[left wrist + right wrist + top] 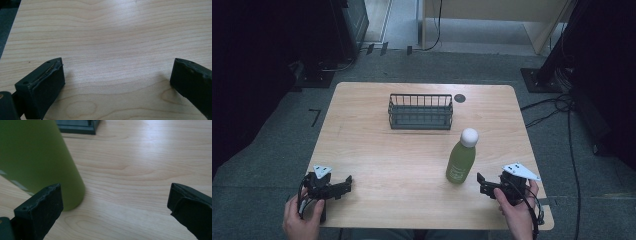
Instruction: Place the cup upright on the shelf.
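At the near left corner of the desk, the left tongs rest low over bare wood with their jaws spread wide and nothing between them; the left gripper view looks along them at plain woodgrain. They are well apart from everything else, so they look idle for now.

Toward the middle and far side stands a dark wire basket, upright, with nothing visible inside it. A small dark round mark sits on the desk just beyond its right end.

Right of centre, nearer the person, a green bottle with a white cap stands upright, apart from the basket. The right tongs are just beside its base, jaws wide and holding nothing; in the right gripper view the bottle sits off to the left, in front of one jaw rather than between the two.

The step in hand seems to be taking the bottle. To do it well, the right tongs should shift sideways until the body is centred between the jaws, stay level, then close on the straight lower wall rather than the tapering shoulder, so it does not tip.

Count: one bottle, one cap, one basket, two tongs, one desk.
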A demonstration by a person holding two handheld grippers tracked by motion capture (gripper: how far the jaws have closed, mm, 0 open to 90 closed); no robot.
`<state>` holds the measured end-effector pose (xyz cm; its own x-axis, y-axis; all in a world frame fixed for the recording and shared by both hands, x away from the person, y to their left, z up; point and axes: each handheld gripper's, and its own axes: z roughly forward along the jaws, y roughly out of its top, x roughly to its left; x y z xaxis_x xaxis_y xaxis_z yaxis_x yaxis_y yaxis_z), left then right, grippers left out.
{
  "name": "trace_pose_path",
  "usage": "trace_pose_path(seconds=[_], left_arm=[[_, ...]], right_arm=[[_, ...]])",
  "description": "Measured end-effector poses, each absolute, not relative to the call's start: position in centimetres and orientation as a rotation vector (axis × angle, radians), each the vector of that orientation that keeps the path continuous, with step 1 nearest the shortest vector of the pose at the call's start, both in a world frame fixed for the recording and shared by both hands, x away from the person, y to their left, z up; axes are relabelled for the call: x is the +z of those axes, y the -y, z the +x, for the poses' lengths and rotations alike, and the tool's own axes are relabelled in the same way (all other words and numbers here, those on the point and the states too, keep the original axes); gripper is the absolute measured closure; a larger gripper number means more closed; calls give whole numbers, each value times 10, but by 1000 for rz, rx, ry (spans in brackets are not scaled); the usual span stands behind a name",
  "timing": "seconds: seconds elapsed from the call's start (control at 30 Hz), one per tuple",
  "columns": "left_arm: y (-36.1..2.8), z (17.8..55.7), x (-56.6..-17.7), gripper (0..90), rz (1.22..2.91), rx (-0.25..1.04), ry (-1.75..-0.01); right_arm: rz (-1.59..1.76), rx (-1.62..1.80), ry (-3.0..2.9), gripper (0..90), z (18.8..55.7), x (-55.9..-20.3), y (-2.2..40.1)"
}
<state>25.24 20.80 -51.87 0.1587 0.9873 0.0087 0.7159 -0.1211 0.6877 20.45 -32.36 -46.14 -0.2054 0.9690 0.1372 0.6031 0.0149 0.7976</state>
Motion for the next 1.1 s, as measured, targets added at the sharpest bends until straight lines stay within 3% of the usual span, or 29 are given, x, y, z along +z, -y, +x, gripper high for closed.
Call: trace_pose_path(seconds=[1.1], left_arm=[[-208, 252, -519, 0, 1900, 652, -1612]], right_arm=[[1499, 1241, -1924, 45, 210, -448, 271]])
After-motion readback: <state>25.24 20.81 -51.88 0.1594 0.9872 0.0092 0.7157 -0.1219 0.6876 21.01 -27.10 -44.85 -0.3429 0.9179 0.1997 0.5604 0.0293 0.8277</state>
